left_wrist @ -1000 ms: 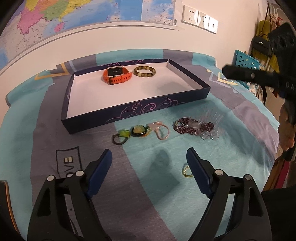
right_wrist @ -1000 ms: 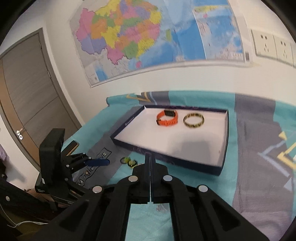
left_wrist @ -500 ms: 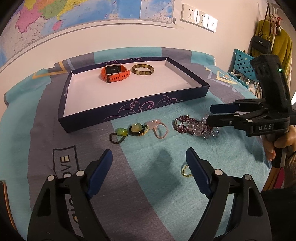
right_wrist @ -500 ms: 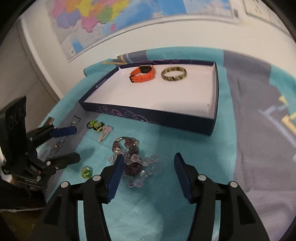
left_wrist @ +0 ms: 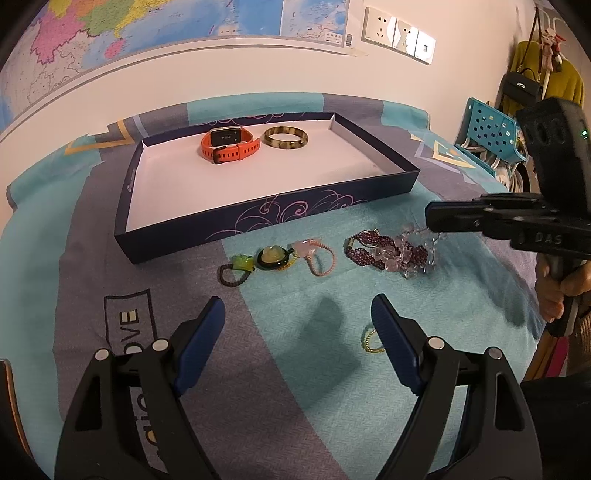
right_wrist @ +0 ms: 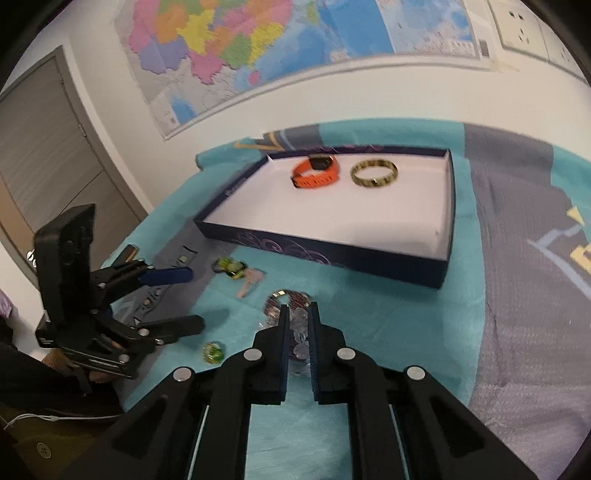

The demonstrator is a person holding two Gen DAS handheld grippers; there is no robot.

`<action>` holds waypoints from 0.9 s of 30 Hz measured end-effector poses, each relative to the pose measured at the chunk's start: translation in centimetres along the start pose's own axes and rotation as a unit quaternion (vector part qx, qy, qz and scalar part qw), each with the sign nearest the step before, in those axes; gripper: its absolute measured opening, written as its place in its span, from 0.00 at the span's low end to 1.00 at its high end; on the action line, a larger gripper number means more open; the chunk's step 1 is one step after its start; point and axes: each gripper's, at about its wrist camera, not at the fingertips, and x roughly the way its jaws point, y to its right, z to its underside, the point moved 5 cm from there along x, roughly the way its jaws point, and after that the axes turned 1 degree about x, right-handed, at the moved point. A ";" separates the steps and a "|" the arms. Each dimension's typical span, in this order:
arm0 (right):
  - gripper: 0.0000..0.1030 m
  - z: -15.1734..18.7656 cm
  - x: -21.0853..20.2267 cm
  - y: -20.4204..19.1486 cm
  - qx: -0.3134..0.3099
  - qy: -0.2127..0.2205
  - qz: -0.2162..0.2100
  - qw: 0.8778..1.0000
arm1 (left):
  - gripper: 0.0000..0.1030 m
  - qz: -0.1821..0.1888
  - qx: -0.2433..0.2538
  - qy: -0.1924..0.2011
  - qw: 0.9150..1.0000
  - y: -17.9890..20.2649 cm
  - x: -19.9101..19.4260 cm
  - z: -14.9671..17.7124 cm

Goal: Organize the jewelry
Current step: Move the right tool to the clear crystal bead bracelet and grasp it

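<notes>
A dark blue tray (left_wrist: 266, 218) (right_wrist: 332, 254) holds an orange watch (left_wrist: 229, 144) (right_wrist: 316, 171) and a mottled bangle (left_wrist: 286, 137) (right_wrist: 373, 172). In front of it on the cloth lie a green bead ring (left_wrist: 236, 267), a green pendant (left_wrist: 273, 257), a pink bracelet (left_wrist: 317, 254), a purple and clear bead bracelet (left_wrist: 388, 251) (right_wrist: 291, 310) and a small yellow-green ring (left_wrist: 369, 338) (right_wrist: 212, 350). My left gripper (left_wrist: 295, 321) is open above the cloth. My right gripper (right_wrist: 297, 314) (left_wrist: 436, 218) has its jaws closed narrowly around the bead bracelet's clear beads.
The cloth is a teal and grey patterned bedspread (left_wrist: 295, 369). A wall with a map (right_wrist: 258, 44) and sockets (left_wrist: 399, 35) stands behind the tray. A blue perforated basket (left_wrist: 487, 129) and hanging bags are at the right. A door (right_wrist: 44, 147) is at the left.
My right gripper has come down over the bead bracelet and narrowed its jaws from wide open to nearly shut around the beads. My left gripper has stayed in place, open.
</notes>
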 end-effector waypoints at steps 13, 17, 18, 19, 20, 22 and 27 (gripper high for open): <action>0.21 1.5 2.3 1.2 0.005 -0.041 0.017 0.999 | 0.78 0.002 0.000 -0.002 1.000 0.2 0.1 0.0; 0.21 1.3 1.5 0.5 -0.006 -0.028 0.017 0.999 | 0.78 0.002 0.005 -0.002 1.000 0.3 0.2 -0.1; 0.21 1.1 1.0 0.2 -0.010 -0.019 0.018 1.000 | 0.77 0.002 0.006 -0.002 1.000 0.4 0.2 -0.1; 0.21 0.8 0.7 0.0 -0.012 -0.014 0.018 1.000 | 0.76 0.003 0.008 -0.002 1.000 0.4 0.2 -0.2; 0.21 0.5 0.4 -0.2 -0.014 -0.008 0.017 1.000 | 0.73 0.003 0.010 -0.003 1.000 0.5 0.3 -0.3; 0.21 -0.1 -0.3 -0.8 -0.020 0.005 0.013 1.000 | 0.68 0.010 0.016 -0.003 1.000 0.8 0.4 -0.6; 0.21 -1.6 -2.4 -2.3 -0.032 0.036 0.000 0.999 | 0.56 0.025 0.033 -0.008 0.999 1.7 1.3 -1.4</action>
